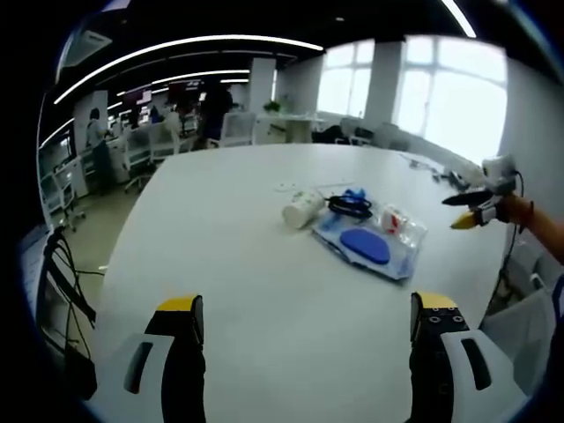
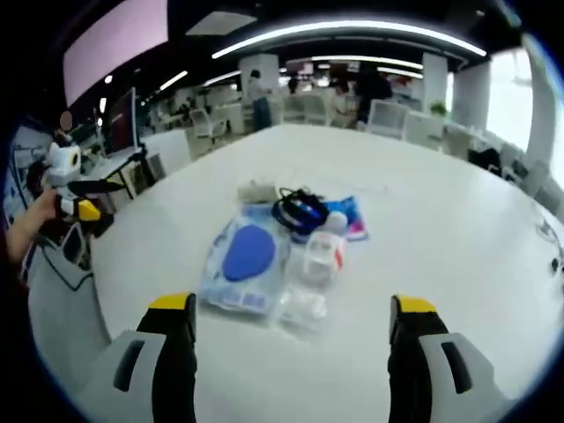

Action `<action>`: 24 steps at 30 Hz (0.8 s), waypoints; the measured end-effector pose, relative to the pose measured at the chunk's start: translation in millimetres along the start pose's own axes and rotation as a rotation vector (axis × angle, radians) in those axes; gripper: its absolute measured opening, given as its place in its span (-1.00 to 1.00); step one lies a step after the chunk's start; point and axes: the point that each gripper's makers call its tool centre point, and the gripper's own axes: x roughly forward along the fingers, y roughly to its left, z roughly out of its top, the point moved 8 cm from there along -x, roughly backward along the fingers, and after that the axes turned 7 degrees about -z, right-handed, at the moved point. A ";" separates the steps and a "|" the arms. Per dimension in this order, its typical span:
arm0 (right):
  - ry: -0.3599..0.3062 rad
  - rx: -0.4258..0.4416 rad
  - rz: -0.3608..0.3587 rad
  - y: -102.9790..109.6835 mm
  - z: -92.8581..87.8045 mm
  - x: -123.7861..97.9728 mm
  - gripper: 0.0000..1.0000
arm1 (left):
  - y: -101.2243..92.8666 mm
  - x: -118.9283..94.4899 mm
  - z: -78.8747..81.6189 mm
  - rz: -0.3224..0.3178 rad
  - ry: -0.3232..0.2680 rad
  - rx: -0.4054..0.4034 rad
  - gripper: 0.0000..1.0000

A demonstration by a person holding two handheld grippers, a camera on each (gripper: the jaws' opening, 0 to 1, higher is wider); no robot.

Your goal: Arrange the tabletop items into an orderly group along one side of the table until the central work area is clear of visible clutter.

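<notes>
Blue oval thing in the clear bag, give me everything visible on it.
The blue oval is a smooth, solid-blue, rounded pad-like shape, seen through a clear plastic bag that lies flat on the white table. It sits in the bag's middle, long axis along the bag. Material is hard to tell; it looks matte. A black cable coil lies just past the bag. Neither gripper touches it.

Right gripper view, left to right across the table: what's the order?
Other claw held off the table edge → clear pouch with blue oval → black cable coil → white bottle with red label.
</notes>
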 end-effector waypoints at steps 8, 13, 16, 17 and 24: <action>0.027 -0.020 0.001 -3.4 4.6 17.7 0.74 | 1.4 1.6 -2.2 -0.002 0.005 -0.008 0.92; 0.046 -0.003 -0.007 -7.9 8.8 31.2 0.70 | 2.6 2.2 -2.7 0.001 0.006 -0.009 0.92; 0.057 0.018 -0.011 -10.3 10.4 37.5 0.68 | 3.2 2.7 -2.5 0.000 0.005 -0.011 0.92; 0.059 0.023 -0.009 -11.6 11.1 41.0 0.68 | 3.5 2.9 -2.5 0.000 0.003 -0.013 0.92; 0.093 0.015 -0.003 -14.5 12.6 57.8 0.66 | 3.4 4.5 -3.7 -0.004 0.006 -0.017 0.91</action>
